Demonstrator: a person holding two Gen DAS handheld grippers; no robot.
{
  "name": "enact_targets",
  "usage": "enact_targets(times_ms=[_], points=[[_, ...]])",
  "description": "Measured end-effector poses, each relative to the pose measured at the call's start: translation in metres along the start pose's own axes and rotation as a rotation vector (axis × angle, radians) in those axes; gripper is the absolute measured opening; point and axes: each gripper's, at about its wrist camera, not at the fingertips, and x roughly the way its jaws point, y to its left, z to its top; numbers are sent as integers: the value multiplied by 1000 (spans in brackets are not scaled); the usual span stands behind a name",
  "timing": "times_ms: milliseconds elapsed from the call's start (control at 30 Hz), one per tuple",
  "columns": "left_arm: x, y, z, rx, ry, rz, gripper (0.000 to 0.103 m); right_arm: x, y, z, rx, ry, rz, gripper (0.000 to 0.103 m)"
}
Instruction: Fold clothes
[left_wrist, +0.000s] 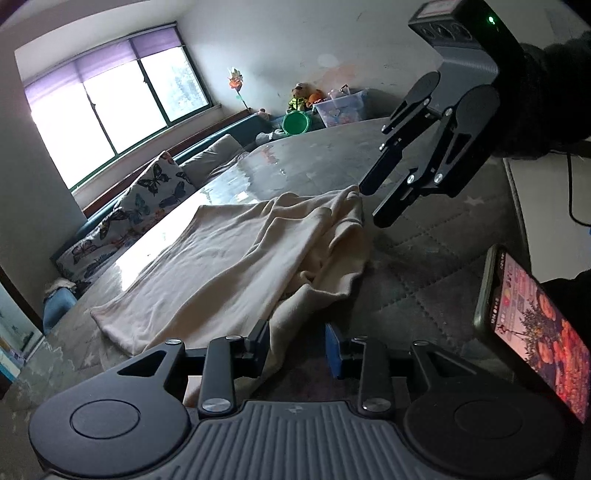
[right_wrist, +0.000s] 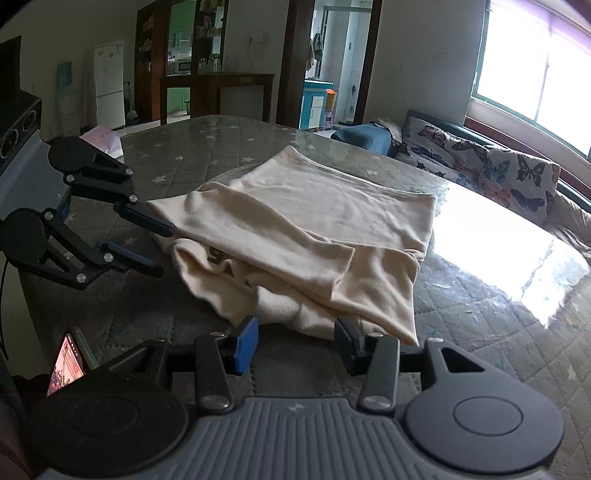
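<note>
A cream garment (left_wrist: 221, 266) (right_wrist: 314, 221) lies loosely folded on the table's grey quilted star mat (left_wrist: 424, 258) (right_wrist: 480, 332), one flap laid over a rumpled lower layer. My left gripper (left_wrist: 295, 352) (right_wrist: 160, 250) is open at one end of the garment; a fold of cloth rests against one finger, and bare mat shows in the rest of the gap. My right gripper (right_wrist: 295, 343) (left_wrist: 376, 203) is open at the opposite end. The cloth's edge sits just ahead of its gap, and its pads press on nothing.
A lit phone (left_wrist: 535, 332) (right_wrist: 68, 365) stands propped at the table's edge. A sofa with butterfly cushions (left_wrist: 155, 192) (right_wrist: 498, 173) runs under the window. A clear toy box (left_wrist: 341, 107) and green bowl (left_wrist: 295, 122) sit beyond the far end. A pink bag (right_wrist: 103, 142) lies beyond another edge.
</note>
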Motion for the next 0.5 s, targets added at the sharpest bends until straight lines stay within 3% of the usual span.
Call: enact_targets(times_ms=[133, 167, 300, 500], points=[[4, -2, -1, 1, -11, 6, 32, 1, -1, -2, -5, 2, -3, 47], [5, -1, -1, -5, -13, 10, 25, 1, -1, -3, -8, 4, -4, 47], [8, 5, 0, -47, -21, 37, 13, 3, 2, -6, -40, 9, -11, 50], [4, 18, 7, -115, -56, 61, 11, 5, 8, -9, -98, 10, -16, 54]])
